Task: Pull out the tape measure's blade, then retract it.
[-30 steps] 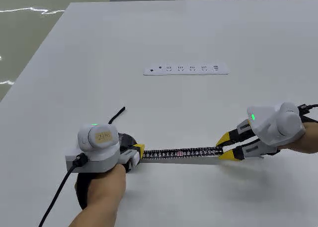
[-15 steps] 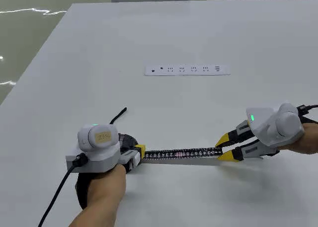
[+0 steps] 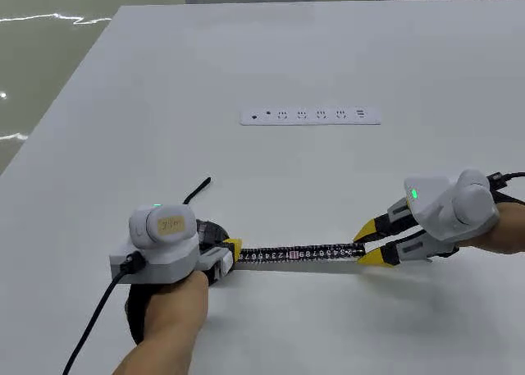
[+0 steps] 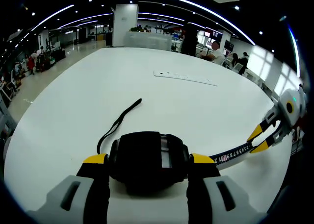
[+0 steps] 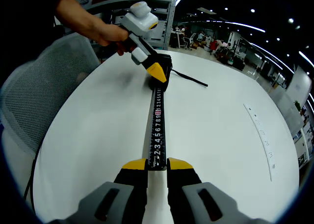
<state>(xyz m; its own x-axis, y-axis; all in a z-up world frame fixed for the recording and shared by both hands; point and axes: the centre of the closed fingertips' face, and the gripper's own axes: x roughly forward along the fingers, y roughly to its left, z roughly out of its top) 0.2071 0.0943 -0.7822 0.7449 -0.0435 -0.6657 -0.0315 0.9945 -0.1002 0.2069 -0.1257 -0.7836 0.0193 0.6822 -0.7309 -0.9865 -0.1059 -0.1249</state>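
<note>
The black tape measure case rests on the white table, clamped between the yellow-tipped jaws of my left gripper. Its wrist strap trails away behind it. The black blade with white numbers runs out flat to the right along the table. My right gripper is shut on the blade's end; in the right gripper view the blade leads from the right gripper straight to the case. In the left gripper view the right gripper sits at the blade's far tip.
A white power strip lies flat mid-table, well beyond the blade. A grey mesh chair stands off the table's edge in the right gripper view. The table's left edge borders a shiny floor.
Almost nothing differs; the right gripper and blade end have edged very slightly left, and the head camera has shifted a little.
</note>
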